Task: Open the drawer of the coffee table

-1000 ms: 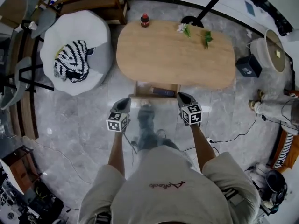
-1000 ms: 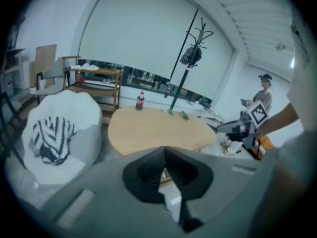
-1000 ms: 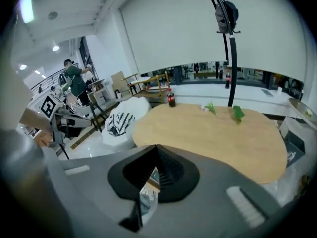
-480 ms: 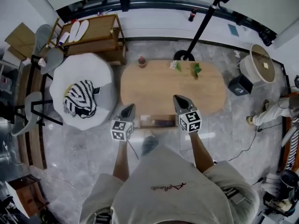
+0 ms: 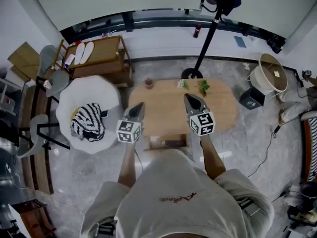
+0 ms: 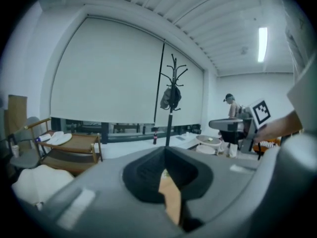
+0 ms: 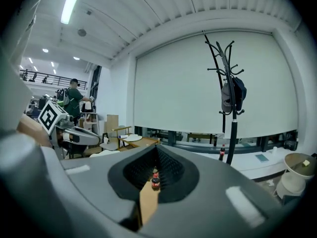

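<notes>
1 view, head view, shows open drawer [image 5: 155, 143].

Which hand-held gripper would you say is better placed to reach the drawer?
Right hand-held gripper, marginally: both it and the left hand-held gripper hang shut by the oval wooden coffee table, but the pulled-out wooden drawer sits nearer the right.

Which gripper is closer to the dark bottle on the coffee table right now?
Left. The left gripper shows just this side of the bottle, slightly to its left; the right gripper is well off to the bottle's right, near the green sprigs.
</notes>
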Available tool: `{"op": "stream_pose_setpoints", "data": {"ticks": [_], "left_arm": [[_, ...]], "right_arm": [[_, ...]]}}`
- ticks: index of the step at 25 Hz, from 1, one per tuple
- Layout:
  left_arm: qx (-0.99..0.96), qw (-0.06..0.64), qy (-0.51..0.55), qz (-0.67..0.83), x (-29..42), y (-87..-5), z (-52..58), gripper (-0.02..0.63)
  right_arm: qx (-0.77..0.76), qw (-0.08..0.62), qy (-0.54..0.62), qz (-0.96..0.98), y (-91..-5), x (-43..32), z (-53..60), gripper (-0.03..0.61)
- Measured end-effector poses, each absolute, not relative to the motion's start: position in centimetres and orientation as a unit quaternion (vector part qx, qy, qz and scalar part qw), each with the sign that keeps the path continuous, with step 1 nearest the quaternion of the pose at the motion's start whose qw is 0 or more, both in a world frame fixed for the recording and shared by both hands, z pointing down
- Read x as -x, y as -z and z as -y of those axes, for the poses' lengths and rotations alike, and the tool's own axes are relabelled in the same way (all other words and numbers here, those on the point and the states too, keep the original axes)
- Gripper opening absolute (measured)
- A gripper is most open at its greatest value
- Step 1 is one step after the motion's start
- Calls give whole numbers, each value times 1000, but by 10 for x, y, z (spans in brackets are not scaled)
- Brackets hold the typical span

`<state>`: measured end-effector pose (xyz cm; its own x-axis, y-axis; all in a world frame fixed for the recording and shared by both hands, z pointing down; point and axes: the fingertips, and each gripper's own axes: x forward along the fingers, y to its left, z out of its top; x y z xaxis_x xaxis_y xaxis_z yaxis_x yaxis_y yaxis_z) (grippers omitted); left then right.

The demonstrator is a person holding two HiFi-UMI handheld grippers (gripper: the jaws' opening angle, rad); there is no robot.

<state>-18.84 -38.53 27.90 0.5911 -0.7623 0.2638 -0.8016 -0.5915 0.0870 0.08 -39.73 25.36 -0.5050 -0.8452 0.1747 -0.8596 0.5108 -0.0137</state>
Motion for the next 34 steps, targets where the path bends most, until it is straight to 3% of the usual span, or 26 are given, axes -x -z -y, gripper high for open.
{"op": "stream_pose_setpoints", "data": {"ticks": [12, 34], "left_arm": [[-880, 57, -77, 466, 138, -216, 423, 0], [-873, 42, -90, 478, 130, -215, 439, 0]], "right_arm": [[-460, 53, -13, 886, -204, -27, 422, 3], [-444, 51, -4, 895, -201, -26, 440, 3]]}}
